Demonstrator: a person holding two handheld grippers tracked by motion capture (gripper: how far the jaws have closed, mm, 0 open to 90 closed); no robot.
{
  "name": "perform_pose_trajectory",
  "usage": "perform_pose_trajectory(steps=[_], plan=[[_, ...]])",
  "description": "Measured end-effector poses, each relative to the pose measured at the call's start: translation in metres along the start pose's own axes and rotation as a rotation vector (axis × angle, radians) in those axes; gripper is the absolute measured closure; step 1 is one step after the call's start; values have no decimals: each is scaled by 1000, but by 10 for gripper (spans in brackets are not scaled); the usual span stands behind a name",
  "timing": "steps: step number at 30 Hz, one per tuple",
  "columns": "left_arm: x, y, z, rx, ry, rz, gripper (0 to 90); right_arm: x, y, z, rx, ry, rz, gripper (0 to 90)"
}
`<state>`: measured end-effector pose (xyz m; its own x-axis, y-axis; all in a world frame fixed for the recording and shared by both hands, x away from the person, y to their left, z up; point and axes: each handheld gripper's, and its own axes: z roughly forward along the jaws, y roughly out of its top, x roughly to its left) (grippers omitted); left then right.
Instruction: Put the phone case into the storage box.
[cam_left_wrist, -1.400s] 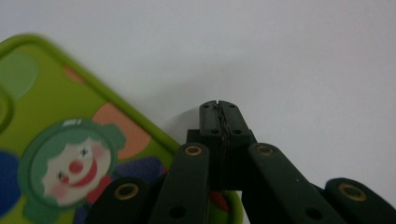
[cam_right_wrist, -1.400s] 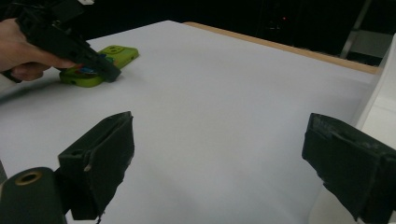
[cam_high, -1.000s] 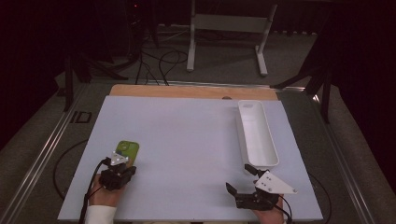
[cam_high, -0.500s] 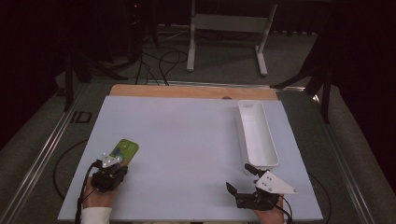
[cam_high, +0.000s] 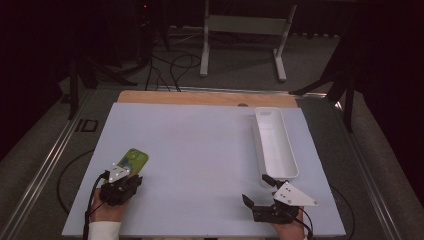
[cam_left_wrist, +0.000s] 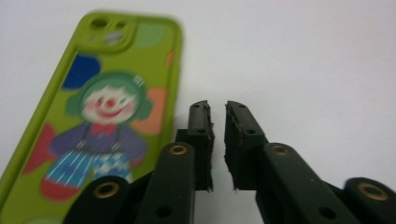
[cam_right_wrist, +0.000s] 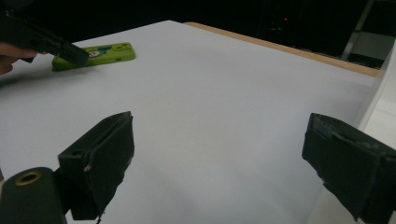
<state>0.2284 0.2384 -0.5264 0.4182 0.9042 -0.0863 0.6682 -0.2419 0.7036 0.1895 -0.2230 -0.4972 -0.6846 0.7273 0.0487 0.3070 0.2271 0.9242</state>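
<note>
Phone case (cam_high: 131, 161), green, flat on mat (cam_high: 200, 150), near left; long axis runs near-to-far. Left gripper (cam_left_wrist: 215, 109) just right of it, jaws just opening, a slit apart, empty. Right gripper (cam_right_wrist: 219, 154) far off, wide apart.

A lime-green phone case (cam_high: 133, 161) is seen lying flat on the white surface (cam_high: 200, 165), near its front left corner, its camera cutout turned away from the person. A cartoon clown with green hair, blue striped trousers and coloured blobs is printed on it
</note>
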Motion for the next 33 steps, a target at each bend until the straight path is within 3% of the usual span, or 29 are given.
perform_pose_trajectory(steps=[4,5,9,14,17,20,26,29,31,33], plan=[[-3,3,-4,-52,-29,20,701,0,0,0,0,2,-1,92],[-6,5,-7,-92,-50,28,669,-1,0,0,2,3,-4,92],[-8,9,-12,-169,-78,34,591,-2,1,1,2,1,-6,92],[-10,13,-18,-222,-120,52,515,-5,2,1,-1,7,-6,92],[-10,16,-22,-242,-143,54,415,-6,1,3,1,11,-10,92],[-12,17,-24,-252,-141,72,329,-6,1,4,1,13,-9,92],[-18,20,-28,-248,-94,119,153,-7,2,6,9,15,-18,92],[-19,20,-31,-255,-87,129,152,-8,2,6,10,14,-22,92],[-20,21,-33,-256,-78,137,86,-9,3,7,14,7,-20,92],[-19,21,-35,-263,-65,135,82,-10,3,7,13,6,-20,92]])
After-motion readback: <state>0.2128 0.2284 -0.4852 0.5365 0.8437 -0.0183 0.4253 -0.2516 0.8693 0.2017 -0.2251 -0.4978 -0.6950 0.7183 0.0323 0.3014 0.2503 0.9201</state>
